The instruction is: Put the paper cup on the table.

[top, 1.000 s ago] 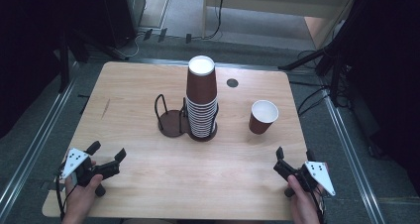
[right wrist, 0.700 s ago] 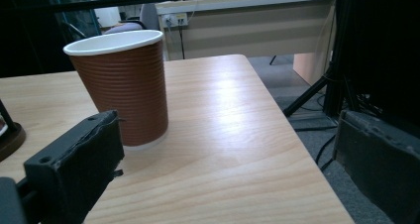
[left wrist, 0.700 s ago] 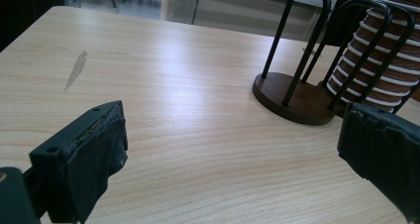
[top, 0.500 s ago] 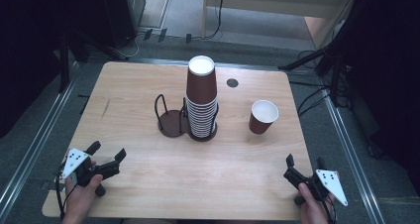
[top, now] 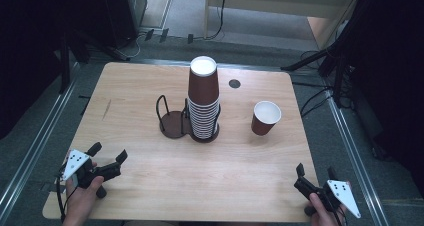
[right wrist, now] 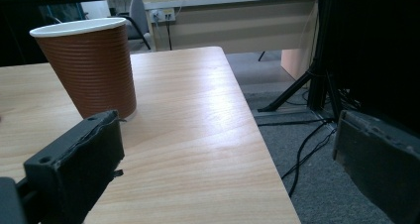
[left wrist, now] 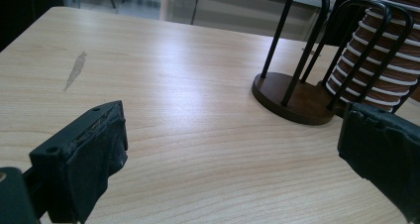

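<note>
Centrally on the table [top: 150,91]: tall stack [top: 203,101] of brown cups seated in one ring of a dark wire holder [top: 175,121]; other ring vacant. Right of stack, well apart: single cup [top: 265,117], upright, near right edge. Left gripper [top: 106,158] at near-left corner, hand-held, jaws spread, nothing between, aimed toward holder. Right gripper [top: 299,176] at near-right corner, jaws spread, empty, one jaw over table, the other past its edge above grey floor [right wrist: 297,135].
</note>
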The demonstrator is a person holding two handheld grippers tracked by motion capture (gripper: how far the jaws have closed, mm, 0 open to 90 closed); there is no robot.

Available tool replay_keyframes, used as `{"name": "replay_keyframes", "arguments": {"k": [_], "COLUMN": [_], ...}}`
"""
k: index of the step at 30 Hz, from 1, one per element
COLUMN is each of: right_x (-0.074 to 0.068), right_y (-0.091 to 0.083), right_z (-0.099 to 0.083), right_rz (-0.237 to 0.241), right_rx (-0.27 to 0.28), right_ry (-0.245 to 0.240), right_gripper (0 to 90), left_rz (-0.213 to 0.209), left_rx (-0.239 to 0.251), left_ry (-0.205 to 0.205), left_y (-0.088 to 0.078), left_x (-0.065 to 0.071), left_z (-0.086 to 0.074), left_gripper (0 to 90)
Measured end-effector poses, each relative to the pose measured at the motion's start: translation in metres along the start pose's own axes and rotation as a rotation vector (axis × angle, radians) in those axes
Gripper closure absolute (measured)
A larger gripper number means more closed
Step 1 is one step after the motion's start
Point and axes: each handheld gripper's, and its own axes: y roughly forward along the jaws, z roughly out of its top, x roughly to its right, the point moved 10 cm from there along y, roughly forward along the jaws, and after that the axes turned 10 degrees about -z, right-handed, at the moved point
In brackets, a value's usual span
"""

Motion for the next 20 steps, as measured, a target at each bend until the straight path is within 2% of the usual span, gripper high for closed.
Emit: {"name": "replay_keyframes", "arguments": {"k": [3, 5, 9, 13, 14, 16, 20], "right_x": [0.000, -0.001, -0.004, -0.008, -0.011, -0.012, -0.012], "right_y": [-0.002, -0.005, -0.009, -0.012, -0.012, -0.013, -0.013], "right_z": [-0.001, -0.001, -0.002, -0.002, -0.002, -0.002, -0.002], "right_rz": [0.002, 0.015, 0.027, 0.030, 0.029, 0.014, 0.012], "right_rx": [0.002, 0.008, 0.015, 0.040, 0.053, 0.057, 0.065], "right_ry": [-0.009, -0.035, -0.044, -0.092, -0.133, -0.151, -0.144], "right_gripper": [0.0, 0.0, 0.0, 0.0, 0.0, 0.0, 0.0], "left_rz": [0.000, 0.000, 0.000, -0.001, -0.001, -0.001, -0.003], "left_rx": [0.000, 0.000, 0.001, 0.001, 0.000, 0.000, -0.011], "left_ry": [-0.001, 0.000, 0.002, 0.001, 0.001, 0.001, 0.003], "left_y": [0.000, 0.000, 0.000, 0.000, 0.000, 0.000, 0.001], "left_x": [0.000, 0.000, 0.000, 0.000, 0.000, 0.000, 0.001], "left_z": [0.000, 0.000, 0.000, 0.000, 0.000, 0.000, -0.001], "left_gripper": [0.0, 0.0, 0.0, 0.0, 0.0, 0.0, 0.0]}}
